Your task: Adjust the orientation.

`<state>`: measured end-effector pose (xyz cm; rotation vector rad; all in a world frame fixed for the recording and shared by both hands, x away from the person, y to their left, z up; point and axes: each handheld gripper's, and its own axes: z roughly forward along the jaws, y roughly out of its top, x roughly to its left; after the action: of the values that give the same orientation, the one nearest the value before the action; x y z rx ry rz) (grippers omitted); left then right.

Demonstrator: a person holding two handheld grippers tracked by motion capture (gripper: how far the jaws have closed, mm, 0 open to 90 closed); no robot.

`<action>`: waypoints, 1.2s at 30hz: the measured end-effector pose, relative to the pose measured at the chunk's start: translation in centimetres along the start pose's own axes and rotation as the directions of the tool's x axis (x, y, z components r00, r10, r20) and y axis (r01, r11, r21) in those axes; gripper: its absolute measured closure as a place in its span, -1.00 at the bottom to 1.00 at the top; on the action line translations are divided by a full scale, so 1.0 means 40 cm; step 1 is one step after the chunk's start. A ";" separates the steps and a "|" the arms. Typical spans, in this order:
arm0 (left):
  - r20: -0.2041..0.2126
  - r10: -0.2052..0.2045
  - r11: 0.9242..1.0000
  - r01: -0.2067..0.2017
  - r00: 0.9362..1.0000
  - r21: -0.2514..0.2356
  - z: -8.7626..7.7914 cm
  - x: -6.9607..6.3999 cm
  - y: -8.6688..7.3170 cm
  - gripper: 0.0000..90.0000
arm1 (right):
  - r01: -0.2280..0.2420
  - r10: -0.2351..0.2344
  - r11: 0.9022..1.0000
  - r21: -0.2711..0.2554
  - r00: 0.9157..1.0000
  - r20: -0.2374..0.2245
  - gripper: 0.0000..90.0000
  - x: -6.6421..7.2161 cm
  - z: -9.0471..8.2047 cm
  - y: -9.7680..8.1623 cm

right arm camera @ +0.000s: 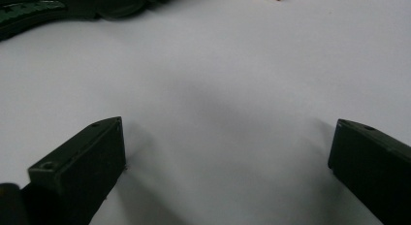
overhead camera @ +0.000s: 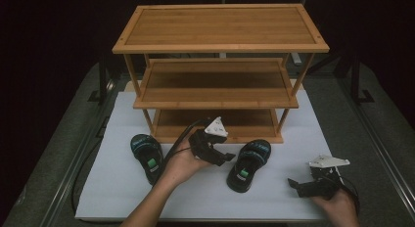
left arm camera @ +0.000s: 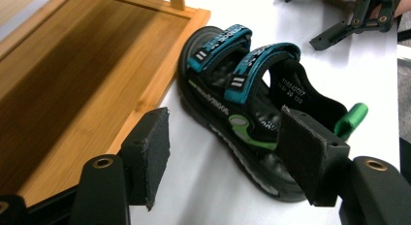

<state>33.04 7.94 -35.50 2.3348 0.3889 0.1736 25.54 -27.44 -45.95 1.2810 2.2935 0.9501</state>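
Sandals lie on the white mat (overhead camera: 117,197) before the bamboo rack (overhead camera: 220,26): the left sandal (overhead camera: 148,157) sits untouched, the right sandal (overhead camera: 248,164) is the one approached. Jaws apart, not yet pressing, the left gripper (overhead camera: 226,157) frames its side (probably near the heel). Next: ease in, clamp, lift toward a shelf. The right gripper (overhead camera: 299,187) waits, jaws wide over bare mat.
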 end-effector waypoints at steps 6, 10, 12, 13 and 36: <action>0.019 0.013 1.000 -0.013 1.000 0.017 0.045 -0.006 0.015 -0.12 | 0.000 0.000 1.000 0.000 1.000 0.000 -1.00 0.000 0.000 0.000; 0.045 0.005 1.000 -0.006 0.999 0.017 0.072 -0.006 0.018 -0.03 | 0.000 0.000 1.000 0.000 1.000 0.000 -1.00 0.000 0.000 0.000; 0.062 0.003 1.000 -0.004 0.998 0.021 0.085 -0.008 0.022 0.02 | 0.000 0.000 1.000 0.000 1.000 0.000 -1.00 0.000 0.000 0.000; 0.066 0.007 1.000 -0.009 0.998 0.028 0.090 -0.008 0.023 0.04 | 0.000 0.000 1.000 0.000 1.000 0.000 -1.00 0.000 0.000 0.000; 0.045 0.066 0.994 -0.069 0.997 0.080 0.149 -0.009 0.039 0.58 | 0.002 -0.002 1.000 -0.001 1.000 0.000 -1.00 0.000 0.000 0.000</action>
<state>34.46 2.82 -38.66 2.4293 0.3010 0.1426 25.56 -27.45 -45.95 1.2782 2.2929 0.9507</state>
